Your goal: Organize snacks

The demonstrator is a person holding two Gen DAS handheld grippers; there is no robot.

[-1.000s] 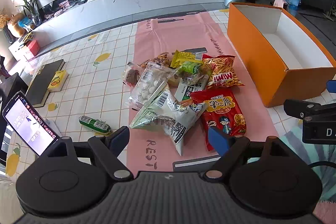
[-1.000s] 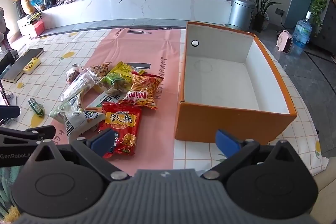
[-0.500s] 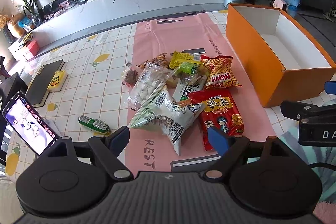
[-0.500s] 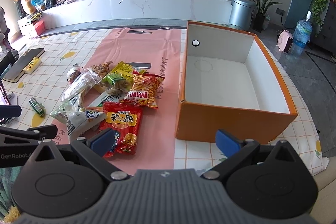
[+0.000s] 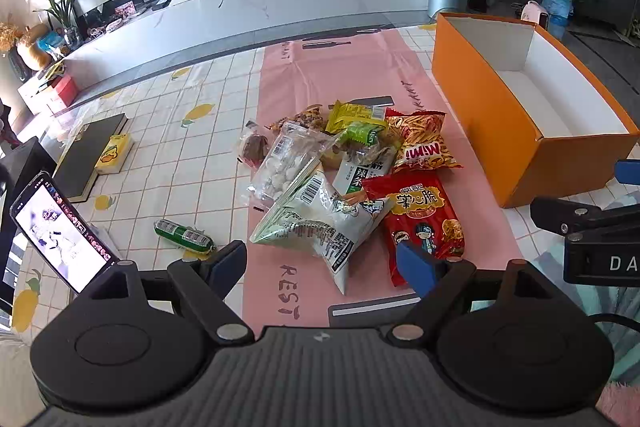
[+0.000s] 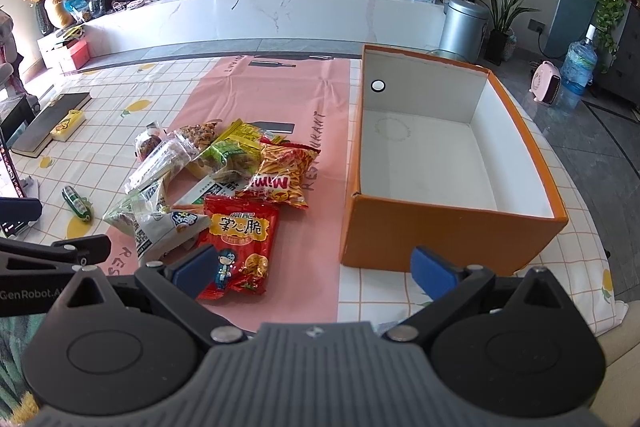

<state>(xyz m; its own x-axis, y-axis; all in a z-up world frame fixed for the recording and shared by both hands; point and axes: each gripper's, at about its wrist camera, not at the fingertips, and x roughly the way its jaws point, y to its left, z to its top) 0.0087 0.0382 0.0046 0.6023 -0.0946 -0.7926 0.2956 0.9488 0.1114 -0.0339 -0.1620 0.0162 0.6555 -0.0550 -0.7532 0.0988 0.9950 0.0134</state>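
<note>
Both claws (image 5: 320,265) (image 6: 316,267) low (fingers spread).

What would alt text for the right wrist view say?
An open gripper hovers over a table, holding nothing, between a pile of snack packets topped by a red packet and an empty orange box to its right. A living room lies behind.

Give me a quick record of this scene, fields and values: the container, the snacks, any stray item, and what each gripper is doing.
container: orange box, open top, nothing inside
snack pile: on pink mat, left of the box
nearest packet: red packet
stray item: green tube snack, apart from the pile on the checked cloth
left gripper: open, holding nothing
right gripper: open, holding nothing
progress: no snack in the box yet
</note>
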